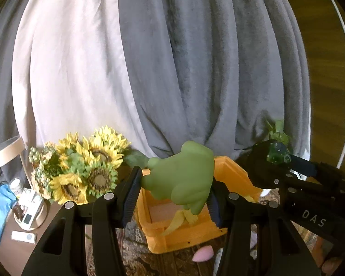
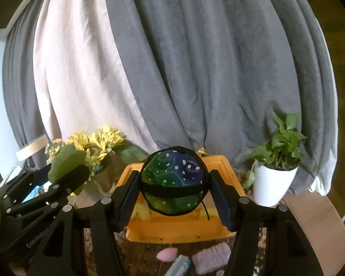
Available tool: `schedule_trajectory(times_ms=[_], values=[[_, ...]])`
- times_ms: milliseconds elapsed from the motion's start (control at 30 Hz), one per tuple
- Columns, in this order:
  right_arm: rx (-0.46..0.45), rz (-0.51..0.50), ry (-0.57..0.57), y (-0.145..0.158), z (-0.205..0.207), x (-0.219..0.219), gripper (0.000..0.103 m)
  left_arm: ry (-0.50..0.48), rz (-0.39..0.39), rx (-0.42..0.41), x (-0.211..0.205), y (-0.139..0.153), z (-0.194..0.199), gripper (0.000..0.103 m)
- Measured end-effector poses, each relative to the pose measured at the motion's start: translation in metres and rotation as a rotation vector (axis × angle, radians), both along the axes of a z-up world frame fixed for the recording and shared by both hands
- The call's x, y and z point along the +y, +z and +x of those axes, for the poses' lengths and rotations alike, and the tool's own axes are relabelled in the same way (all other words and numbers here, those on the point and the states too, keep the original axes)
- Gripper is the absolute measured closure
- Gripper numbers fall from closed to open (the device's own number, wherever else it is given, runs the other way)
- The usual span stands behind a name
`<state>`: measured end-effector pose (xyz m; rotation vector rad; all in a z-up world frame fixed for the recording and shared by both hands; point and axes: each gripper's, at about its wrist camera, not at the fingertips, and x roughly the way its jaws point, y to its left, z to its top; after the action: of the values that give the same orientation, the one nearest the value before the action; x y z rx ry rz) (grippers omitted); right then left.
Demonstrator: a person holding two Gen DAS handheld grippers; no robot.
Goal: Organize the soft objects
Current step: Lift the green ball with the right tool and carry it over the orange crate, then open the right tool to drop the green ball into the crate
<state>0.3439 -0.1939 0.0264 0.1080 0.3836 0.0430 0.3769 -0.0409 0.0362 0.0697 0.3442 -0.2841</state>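
Observation:
My left gripper (image 1: pixel 172 191) is shut on a soft green frog toy (image 1: pixel 184 179) and holds it above the orange bin (image 1: pixel 232 172). Something yellow (image 1: pixel 181 220) lies inside the bin. My right gripper (image 2: pixel 176 189) is shut on a green and blue spotted ball in a black net (image 2: pixel 174 181), also above the orange bin (image 2: pixel 179 230). The right gripper shows in the left wrist view (image 1: pixel 287 170) at the right. The left gripper with the frog shows in the right wrist view (image 2: pixel 66 168) at the left.
A pink egg-shaped sponge (image 2: pixel 166 254), a lilac knitted pad (image 2: pixel 211 257) and a teal tube (image 2: pixel 179 264) lie on the patterned table before the bin. Sunflowers (image 1: pixel 85 168) stand left, a potted plant (image 2: pixel 276 168) right. Grey and white curtains (image 2: pixel 172 69) hang behind.

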Motion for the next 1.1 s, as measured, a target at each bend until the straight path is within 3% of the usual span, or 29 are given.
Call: schedule_trajectory(times_ms=[333, 667, 700, 1100], values=[[0.047, 0.002, 0.002, -0.014, 0.055, -0.014, 0.042, 0.018, 0.024, 0.027, -0.015, -0.012, 0.052, 0.052], [0.2, 0.007, 0.022, -0.05, 0.123, -0.026, 0.042, 0.04, 0.059, 0.156, -0.028, -0.052, 0.113, 0.052], [0.179, -0.007, 0.018, -0.053, 0.126, -0.026, 0.042, 0.041, 0.067, 0.167, -0.03, -0.056, 0.118, 0.052], [0.348, -0.022, 0.015, -0.091, 0.176, -0.04, 0.042, 0.021, 0.138, 0.325, -0.048, -0.095, 0.163, 0.051]])
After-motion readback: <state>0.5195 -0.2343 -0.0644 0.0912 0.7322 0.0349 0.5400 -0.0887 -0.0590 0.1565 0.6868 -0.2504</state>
